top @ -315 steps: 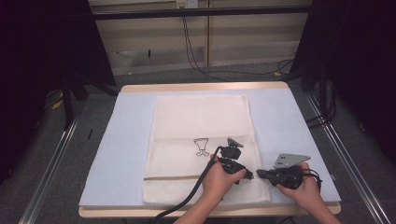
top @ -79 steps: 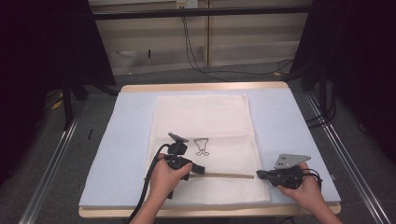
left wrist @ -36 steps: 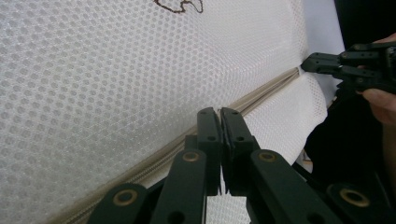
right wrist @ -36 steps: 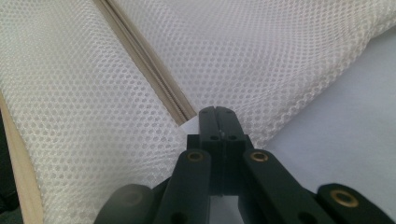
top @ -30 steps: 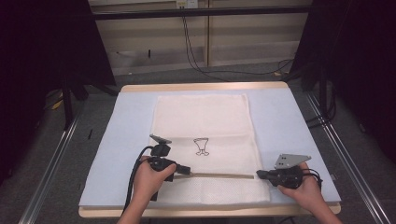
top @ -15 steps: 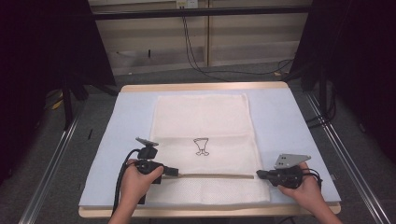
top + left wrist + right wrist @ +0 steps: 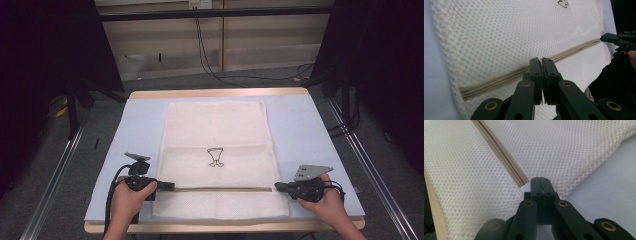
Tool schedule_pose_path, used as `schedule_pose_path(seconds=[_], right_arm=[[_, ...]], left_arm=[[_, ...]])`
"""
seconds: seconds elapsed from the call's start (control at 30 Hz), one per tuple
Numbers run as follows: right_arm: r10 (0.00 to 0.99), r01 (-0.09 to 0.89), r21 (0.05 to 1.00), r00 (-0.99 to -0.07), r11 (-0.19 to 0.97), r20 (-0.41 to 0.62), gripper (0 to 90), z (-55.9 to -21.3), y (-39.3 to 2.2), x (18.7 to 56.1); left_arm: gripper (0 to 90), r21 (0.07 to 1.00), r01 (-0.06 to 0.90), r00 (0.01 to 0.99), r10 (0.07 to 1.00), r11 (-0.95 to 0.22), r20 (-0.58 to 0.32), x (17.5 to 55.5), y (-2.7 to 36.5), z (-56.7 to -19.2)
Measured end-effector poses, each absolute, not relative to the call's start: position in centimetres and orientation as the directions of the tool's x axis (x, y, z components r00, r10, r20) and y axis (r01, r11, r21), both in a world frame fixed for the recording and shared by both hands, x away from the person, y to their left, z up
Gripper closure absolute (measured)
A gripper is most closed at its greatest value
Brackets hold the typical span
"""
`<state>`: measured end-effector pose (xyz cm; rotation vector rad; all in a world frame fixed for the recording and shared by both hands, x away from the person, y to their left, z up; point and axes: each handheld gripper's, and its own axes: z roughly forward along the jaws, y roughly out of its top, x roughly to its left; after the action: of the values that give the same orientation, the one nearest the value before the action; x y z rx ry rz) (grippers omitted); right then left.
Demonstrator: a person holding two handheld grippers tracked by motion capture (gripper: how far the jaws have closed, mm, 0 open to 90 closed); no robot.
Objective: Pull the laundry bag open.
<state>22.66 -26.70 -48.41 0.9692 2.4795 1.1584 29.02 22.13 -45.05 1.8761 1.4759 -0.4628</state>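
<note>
A: Left gripper [image 7: 541, 60] first. Jaws pressed together, tips right on the zipper [image 7: 524, 71]. Whether they pinch the pull I can't tell; it's hidden under the tips.

B: In the high view that left gripper [image 7: 169, 186] sits at the left end of the zipper line, near edge of the table [image 7: 200, 93], tip aimed right.

A: Right gripper [image 7: 541, 180], jaws together too. Tips sit at the edge of the mesh bag [image 7: 564, 150], just beside the zipper's end [image 7: 520, 180]. Looks like they're clamped on the fabric edge there, but can't be sure.

B: From above, the right gripper [image 7: 276, 187] is at the right end of the zipper [image 7: 222, 189], tip pointing left. Grey plate on top.

A: Bag itself: white mesh bag [image 7: 216, 150] lying flat in the middle of the pale blue mat [image 7: 300, 130], long side running far to near. Zipper crosses it left to right, close to the near end.

B: Small black binder clip [image 7: 215, 157] on the bag, centre, farther away than the zipper, apart from both grippers.

A: Hands come in from the near edge, one at each near corner of the bag.
</note>
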Motion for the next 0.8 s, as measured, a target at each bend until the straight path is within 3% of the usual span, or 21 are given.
schedule_pose_path(seconds=[0.8], right_arm=[[0.656,0.462,0.752,-0.753,0.47,0.053,90.0,-48.4,-26.7,22.6]], left_arm=[[87.0,0.303,0.952,0.23,0.723,-0.029,-0.651,27.9,26.8,-45.4]])
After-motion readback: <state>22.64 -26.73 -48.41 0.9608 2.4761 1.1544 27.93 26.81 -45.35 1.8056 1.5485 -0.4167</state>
